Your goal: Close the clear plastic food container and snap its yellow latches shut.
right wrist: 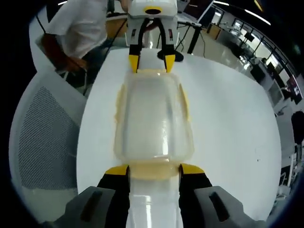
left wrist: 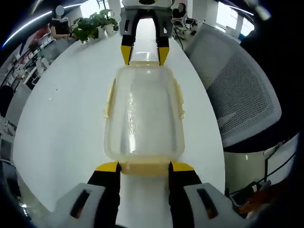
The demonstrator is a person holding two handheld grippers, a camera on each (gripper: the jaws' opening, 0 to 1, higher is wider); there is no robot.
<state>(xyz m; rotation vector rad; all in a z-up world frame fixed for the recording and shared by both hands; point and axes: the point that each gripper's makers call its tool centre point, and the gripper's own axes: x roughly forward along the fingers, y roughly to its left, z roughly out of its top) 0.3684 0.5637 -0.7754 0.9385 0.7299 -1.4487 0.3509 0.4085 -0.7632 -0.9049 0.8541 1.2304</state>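
An open-plan office surrounds a long white table point(left wrist: 66, 118); bright windows run along the far walls, ceiling strip lights streak overhead, and desks with dark chairs sit far off at the edges. In the left gripper view a cluster of green potted plants point(left wrist: 93, 24) stands at the table's far end, a grey mesh office chair point(left wrist: 242, 95) is drawn up along one side, and cables lie on the floor beneath it; in the right gripper view the same mesh chair point(right wrist: 45, 137) sits on the opposite side of the picture, and a person in a white shirt point(right wrist: 78, 26) stands near the far end of the table, beside a desk with dark legs. The tabletop is bare white and glossy, catching faint reflections.

The clear plastic food container point(left wrist: 144, 114) lies lengthwise in the middle of the table, its lid on; yellow latches point(left wrist: 180, 99) run along its long sides and a yellow latch sits at each short end. The left gripper point(left wrist: 144, 167) has its yellow-tipped jaws spread to either side of the near end latch, just beside it; whether they touch it cannot be told. The right gripper point(right wrist: 154, 170) stands likewise at the opposite short end, jaws parted around that end's latch; each gripper shows across the container in the other's view, facing it.
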